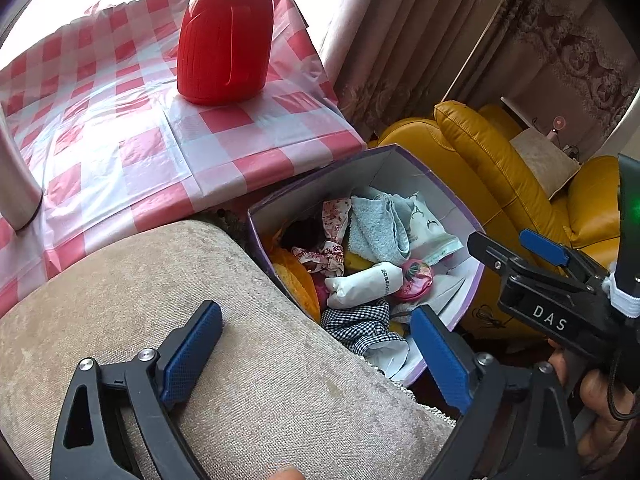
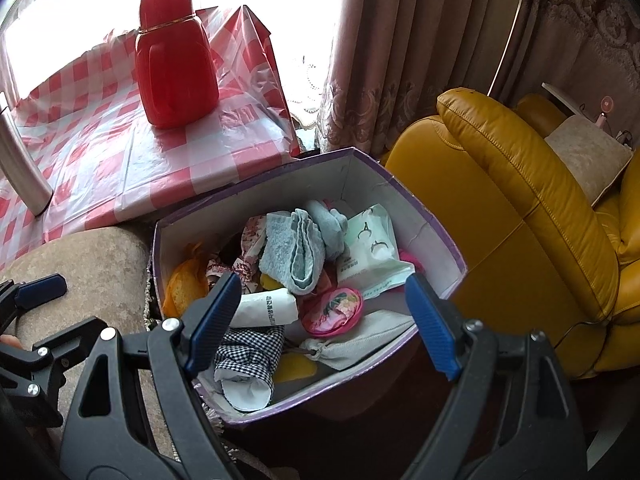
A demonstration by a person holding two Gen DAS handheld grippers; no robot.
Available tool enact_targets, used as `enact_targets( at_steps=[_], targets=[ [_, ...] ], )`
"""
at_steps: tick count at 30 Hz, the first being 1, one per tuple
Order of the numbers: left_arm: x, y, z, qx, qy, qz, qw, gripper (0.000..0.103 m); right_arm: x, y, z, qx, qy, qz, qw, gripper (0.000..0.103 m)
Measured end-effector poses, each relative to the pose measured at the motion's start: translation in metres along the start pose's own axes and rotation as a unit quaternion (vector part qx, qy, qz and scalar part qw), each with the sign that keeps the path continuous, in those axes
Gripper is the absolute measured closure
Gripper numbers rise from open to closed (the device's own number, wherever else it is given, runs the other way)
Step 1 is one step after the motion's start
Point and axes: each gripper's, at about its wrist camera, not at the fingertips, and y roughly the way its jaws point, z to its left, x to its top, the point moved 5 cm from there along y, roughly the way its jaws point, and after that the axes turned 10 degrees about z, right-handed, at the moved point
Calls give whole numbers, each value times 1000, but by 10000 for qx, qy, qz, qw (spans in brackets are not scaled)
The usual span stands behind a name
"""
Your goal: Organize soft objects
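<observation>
With both the left gripper [image 1: 316, 354] and right gripper [image 2: 324, 322] released and empty above the box [image 2: 400, 196] of soft objects [image 2: 292, 256] beside the cushion [image 1: 168, 304], a careless reach could snag several cloths together.

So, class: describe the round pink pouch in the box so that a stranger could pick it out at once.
Find the purple-edged box between the beige cushion and the yellow armchair. Inside, look below the light blue towel, right of the white roll. The round pink pouch is the only disc-shaped piece, with a flower print.
</observation>
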Motion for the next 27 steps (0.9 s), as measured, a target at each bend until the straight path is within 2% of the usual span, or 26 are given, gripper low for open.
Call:
enact_targets(
  at_steps=[27],
  targets=[
    [0, 0, -1, -2, 1, -2, 10000, 7, -1, 2, 2, 23, -13, 16, 10000, 17]
  ],
)
